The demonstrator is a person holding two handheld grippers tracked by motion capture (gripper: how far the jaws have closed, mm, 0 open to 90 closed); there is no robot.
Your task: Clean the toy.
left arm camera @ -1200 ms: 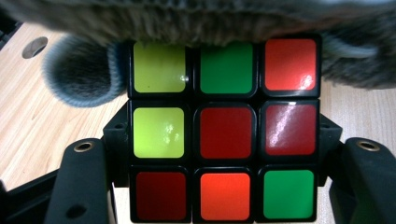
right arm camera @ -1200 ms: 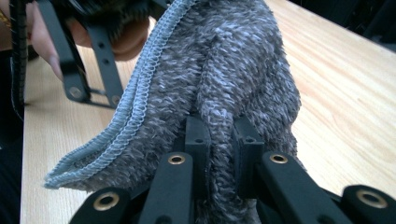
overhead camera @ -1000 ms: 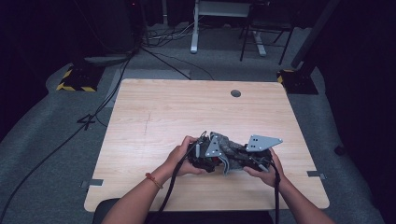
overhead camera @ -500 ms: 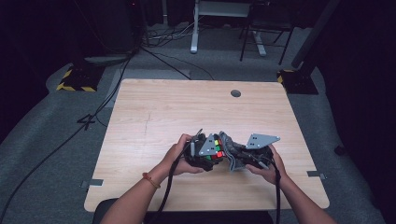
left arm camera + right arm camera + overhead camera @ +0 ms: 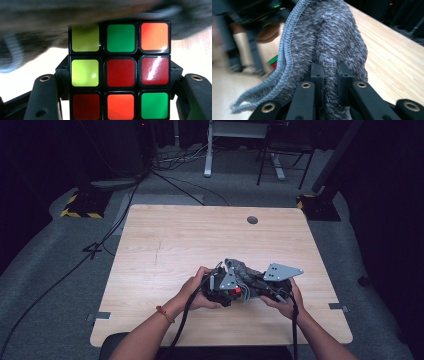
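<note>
The left gripper has its fingers clamped on a Rubik's cube, steadying it low over the tabletop; the right gripper pinches a grey fuzzy cloth against it, probably for wiping.

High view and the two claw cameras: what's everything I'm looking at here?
puzzle cube: one, black with red, green, orange and yellow stickers, clamped in the left claw.
cloth: one, grey and fuzzy with a pale blue edge, pinched in the right claw, against the cube.
table: one, light wood, under both.
stand: one, white, on the floor behind.
left claw: black, shut on the cube.
right claw: black, shut on the cloth.
</note>
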